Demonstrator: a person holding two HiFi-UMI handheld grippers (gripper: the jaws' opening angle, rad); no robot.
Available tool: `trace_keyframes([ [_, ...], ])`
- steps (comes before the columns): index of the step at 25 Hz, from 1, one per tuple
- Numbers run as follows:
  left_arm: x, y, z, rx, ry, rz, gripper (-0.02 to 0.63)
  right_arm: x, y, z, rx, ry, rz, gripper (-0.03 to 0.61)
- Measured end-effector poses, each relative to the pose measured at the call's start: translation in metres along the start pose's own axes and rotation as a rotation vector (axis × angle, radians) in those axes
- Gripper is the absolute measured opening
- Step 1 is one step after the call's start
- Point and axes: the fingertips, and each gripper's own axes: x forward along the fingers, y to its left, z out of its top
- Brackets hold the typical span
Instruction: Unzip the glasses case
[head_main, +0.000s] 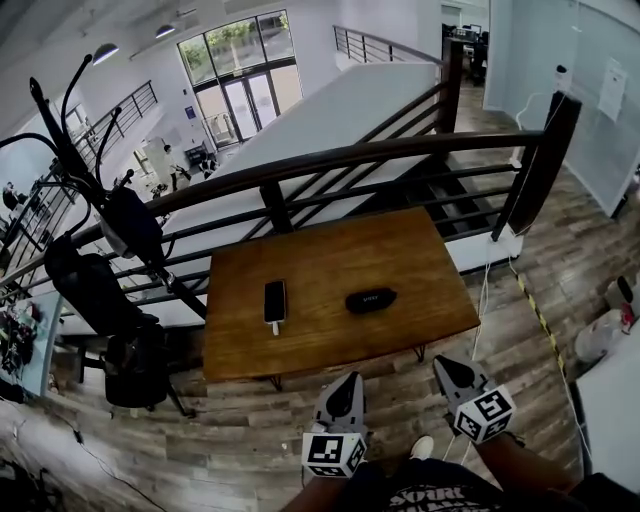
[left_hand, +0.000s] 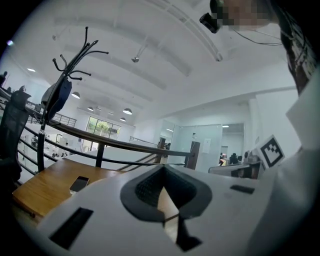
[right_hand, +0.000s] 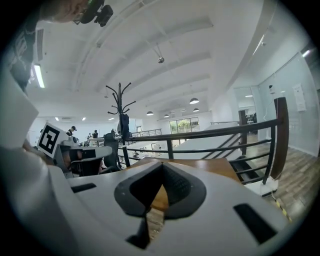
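Both grippers are hovering short of the table's (head_main: 300, 355) near edge, probably because nothing needs holding there: the left gripper (head_main: 348, 380) and right gripper (head_main: 443, 366) are each keeping their jaws pressed together on nothing. Right of the tabletop's middle, the case (head_main: 371, 299) is lying flat, well apart from the phone (head_main: 274, 300) nearer the left edge; its zip is too small to read.

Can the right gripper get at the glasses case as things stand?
Probably yes: the glasses case lies in the open on the table, the phone apart to its left. The right gripper, jaws shut, hangs short of the near edge.
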Motion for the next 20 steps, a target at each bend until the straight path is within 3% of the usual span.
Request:
trace_keyframes([
  [8,-0.005,-0.024,-0.003,0.022,0.010,0.040,0.005,-0.018,-0.004,0.006,0.005,-0.033,0.048,-0.002],
  [20,0.001,-0.045,0.000,0.044,0.005,0.029,0.005,-0.025,-0.008,0.009,0.006,-0.042,0.083,-0.002],
])
